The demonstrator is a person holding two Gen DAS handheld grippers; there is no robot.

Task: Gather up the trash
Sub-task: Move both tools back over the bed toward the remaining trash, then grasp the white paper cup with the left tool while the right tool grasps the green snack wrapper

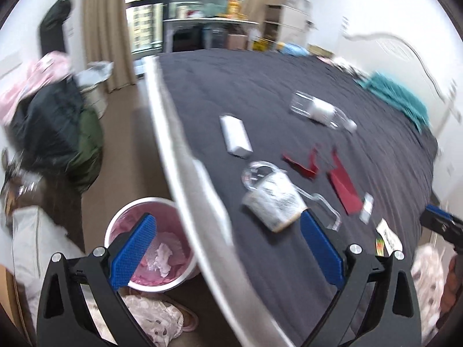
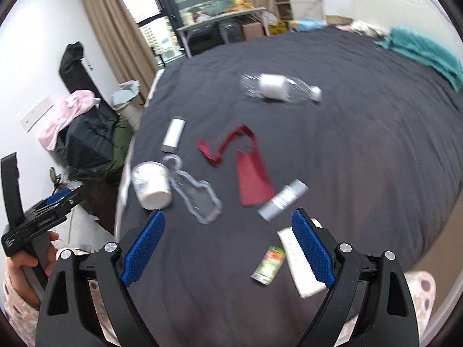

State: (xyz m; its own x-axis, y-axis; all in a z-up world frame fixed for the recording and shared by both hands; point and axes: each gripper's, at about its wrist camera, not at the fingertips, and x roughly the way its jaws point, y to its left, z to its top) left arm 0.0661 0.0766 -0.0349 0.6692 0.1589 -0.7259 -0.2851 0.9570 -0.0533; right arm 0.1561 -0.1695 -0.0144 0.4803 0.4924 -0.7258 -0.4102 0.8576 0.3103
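I read both grippers, left gripper (image 1: 228, 248) and right gripper (image 2: 228, 248), as wide open and empty. Bin (image 1: 115, 228) beside the bed (image 2: 361, 159) holds some scraps; bottle (image 2: 279, 88), cup (image 2: 152, 183), red pieces (image 2: 253, 179) still uncollected on the bed

Left wrist view: rides above the bed (image 1: 260, 86) edge, facing steeply down and across the dark cover, bin (image 1: 121, 222) close below. Right wrist view: over the bed's near end, angled down along it toward the window (image 2: 173, 23). Shared ground: the cover's litter, including the paper cup (image 1: 272, 202) (image 2: 152, 185) and the clear bottle (image 1: 321, 110) (image 2: 277, 86).
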